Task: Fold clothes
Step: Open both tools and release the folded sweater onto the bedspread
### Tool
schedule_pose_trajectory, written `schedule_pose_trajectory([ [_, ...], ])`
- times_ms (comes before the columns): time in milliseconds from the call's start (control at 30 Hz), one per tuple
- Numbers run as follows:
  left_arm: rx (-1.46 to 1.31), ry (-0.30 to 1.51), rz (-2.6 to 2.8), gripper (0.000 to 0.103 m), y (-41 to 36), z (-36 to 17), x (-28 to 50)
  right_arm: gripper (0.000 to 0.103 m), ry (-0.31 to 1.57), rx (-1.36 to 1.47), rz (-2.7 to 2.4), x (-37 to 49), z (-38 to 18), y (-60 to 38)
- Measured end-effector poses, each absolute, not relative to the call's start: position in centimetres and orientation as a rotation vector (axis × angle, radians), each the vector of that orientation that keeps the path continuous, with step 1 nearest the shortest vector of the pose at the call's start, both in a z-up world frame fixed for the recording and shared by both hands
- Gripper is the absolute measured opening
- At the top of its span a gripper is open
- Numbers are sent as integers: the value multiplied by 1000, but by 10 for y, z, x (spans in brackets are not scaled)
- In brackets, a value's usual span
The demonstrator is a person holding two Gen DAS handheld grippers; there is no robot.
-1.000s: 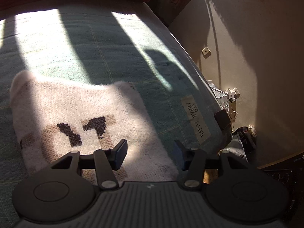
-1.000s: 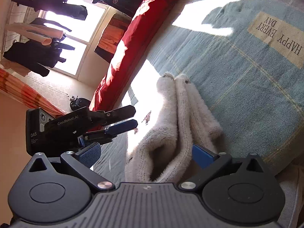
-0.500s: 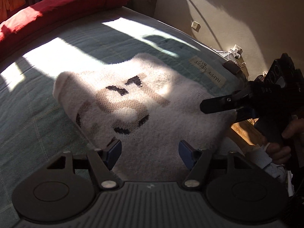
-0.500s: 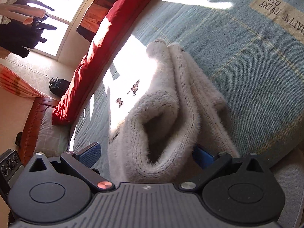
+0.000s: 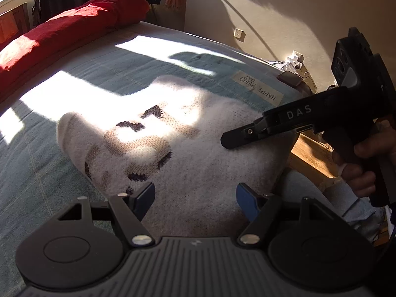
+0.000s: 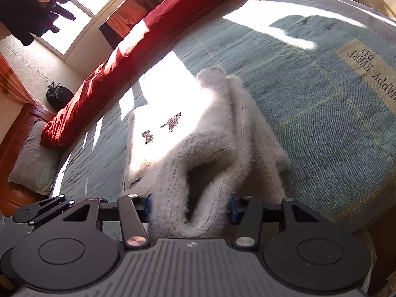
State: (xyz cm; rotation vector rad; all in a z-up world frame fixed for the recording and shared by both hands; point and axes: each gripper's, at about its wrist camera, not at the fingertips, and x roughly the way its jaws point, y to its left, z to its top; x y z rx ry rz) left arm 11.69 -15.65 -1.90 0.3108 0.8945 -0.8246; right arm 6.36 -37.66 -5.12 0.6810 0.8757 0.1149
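Observation:
A fluffy white knitted sweater (image 5: 198,153) with a brown and black pattern lies folded on the green bed cover (image 5: 99,74). My left gripper (image 5: 195,198) hovers open just over its near edge, blue pads apart with the knit showing between them. In the right wrist view the sweater (image 6: 217,128) shows its thick folded layers end-on. My right gripper (image 6: 189,206) is shut on that folded end, a pad pressing each side. In the left wrist view, a hand holds the right gripper (image 5: 237,138) at the sweater's right edge.
A long red bolster (image 5: 61,32) lies along the far side of the bed. A "HAPPY EVERY DAY" label (image 6: 368,71) sits on the cover near the right edge. Beyond that edge are a wall, a socket (image 5: 238,34) and a wooden floor (image 5: 311,151). Clothes hang by the window (image 6: 81,7).
My right gripper's fingers have closed in from wide open onto the sweater's folded end. The left gripper swung round from facing the bed's edge and stays open over the sweater.

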Motion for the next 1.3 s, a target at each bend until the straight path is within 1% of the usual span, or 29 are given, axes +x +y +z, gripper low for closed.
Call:
schedule_pose_trajectory([
  [100, 309, 898, -829, 73, -159, -19, 117, 45, 875, 657, 115, 64, -51, -377],
  [200, 320, 901, -825, 73, -162, -19, 118, 41, 867, 654, 117, 63, -51, -377],
  [333, 329, 901, -820, 73, -164, -18, 117, 33, 838, 657, 121, 60, -46, -379],
  [533, 337, 884, -818, 73, -169, -16, 117, 29, 818, 637, 104, 60, -42, -388],
  [667, 322, 904, -834, 74, -175, -29, 125, 30, 882, 676, 51, 62, -72, -400],
  [733, 333, 939, -823, 74, -179, -42, 130, 33, 899, 702, 49, 60, -81, -404],
  [767, 335, 935, -826, 76, -179, -42, 130, 36, 896, 706, 43, 58, -81, -404],
  [800, 335, 928, -830, 83, -178, -41, 130, 39, 897, 698, 46, 56, -79, -404],
  [833, 336, 920, -834, 86, -178, -39, 129, 40, 899, 682, 50, 55, -76, -403],
  [967, 337, 888, -850, 87, -175, -33, 127, 43, 854, 589, 42, 51, -45, -398],
  [1133, 335, 864, -867, 87, -172, -29, 127, 44, 759, 464, 71, 61, -3, -386],
  [1200, 325, 885, -866, 87, -172, -35, 134, 44, 756, 454, 119, 74, 1, -379],
  [1300, 310, 915, -866, 87, -171, -44, 143, 44, 833, 431, 134, 98, -17, -369],
])
